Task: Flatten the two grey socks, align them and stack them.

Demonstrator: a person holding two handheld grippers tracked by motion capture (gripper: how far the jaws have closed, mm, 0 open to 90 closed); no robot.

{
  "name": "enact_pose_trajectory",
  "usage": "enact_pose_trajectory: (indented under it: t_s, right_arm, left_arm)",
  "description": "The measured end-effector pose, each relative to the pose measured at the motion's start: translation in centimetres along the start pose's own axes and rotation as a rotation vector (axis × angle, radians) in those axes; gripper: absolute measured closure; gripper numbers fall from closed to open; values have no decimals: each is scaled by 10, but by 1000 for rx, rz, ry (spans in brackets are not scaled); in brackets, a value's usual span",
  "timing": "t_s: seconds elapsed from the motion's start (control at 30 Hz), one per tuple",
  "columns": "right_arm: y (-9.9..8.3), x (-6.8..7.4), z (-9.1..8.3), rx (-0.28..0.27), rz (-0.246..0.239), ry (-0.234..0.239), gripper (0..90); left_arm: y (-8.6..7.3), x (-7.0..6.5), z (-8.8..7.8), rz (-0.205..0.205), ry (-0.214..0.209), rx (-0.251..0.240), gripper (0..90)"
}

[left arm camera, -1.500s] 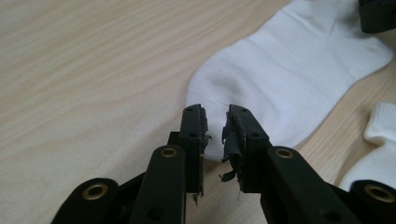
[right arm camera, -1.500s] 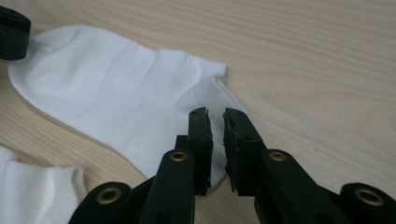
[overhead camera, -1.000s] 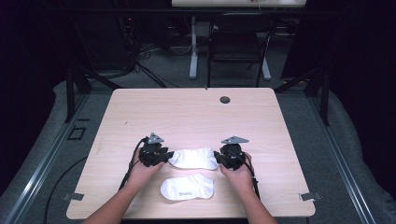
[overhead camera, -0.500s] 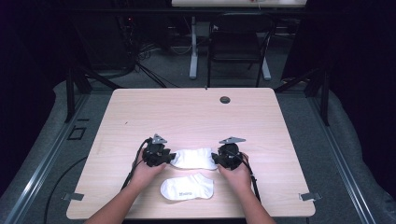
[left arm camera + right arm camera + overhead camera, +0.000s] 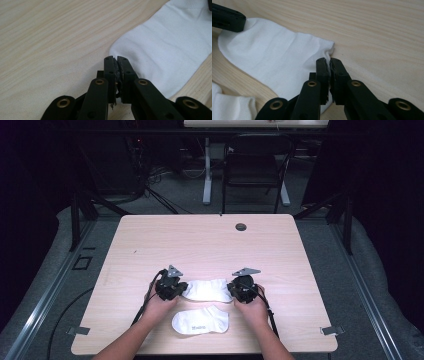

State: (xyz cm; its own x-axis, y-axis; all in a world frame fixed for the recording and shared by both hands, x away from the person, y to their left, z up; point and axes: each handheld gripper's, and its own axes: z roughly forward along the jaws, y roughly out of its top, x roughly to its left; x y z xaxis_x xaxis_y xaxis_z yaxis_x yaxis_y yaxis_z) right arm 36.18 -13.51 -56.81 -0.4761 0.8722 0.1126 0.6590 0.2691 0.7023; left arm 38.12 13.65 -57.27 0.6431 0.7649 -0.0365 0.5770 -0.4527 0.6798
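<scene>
Two white socks lie on the wooden table (image 5: 210,245). The farther sock (image 5: 206,289) is stretched flat between my grippers. My left gripper (image 5: 181,289) sits at its left end, and in the left gripper view its jaws (image 5: 116,58) are pressed together at the rounded edge of the sock (image 5: 170,50). My right gripper (image 5: 231,290) sits at the right end. Its jaws (image 5: 329,59) have just been closing and now pinch the puckered corner of the sock (image 5: 274,57). The second sock (image 5: 200,321) lies loose nearer the front edge, between the person's forearms.
A small round black cap (image 5: 241,226) sits near the table's far edge. A dark chair (image 5: 255,165) and table legs stand on the floor beyond. The left gripper's jaw (image 5: 227,20) rests on the sock's far end in the right gripper view.
Both grippers have drawn their jaws together on the ends of the farther sock. The hands have stayed almost where they were.
</scene>
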Motion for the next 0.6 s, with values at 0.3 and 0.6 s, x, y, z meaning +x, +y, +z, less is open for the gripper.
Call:
enact_pose_trajectory:
  t_s: [0.3,0.6]
  right_arm:
    - [3,2,-11,-37,-14,21,862]
    - [12,12,-25,-68,-34,41,862]
  left_arm:
    - [3,1,-11,-32,-25,-35,891]
    - [7,-3,-26,-36,-49,-66,892]
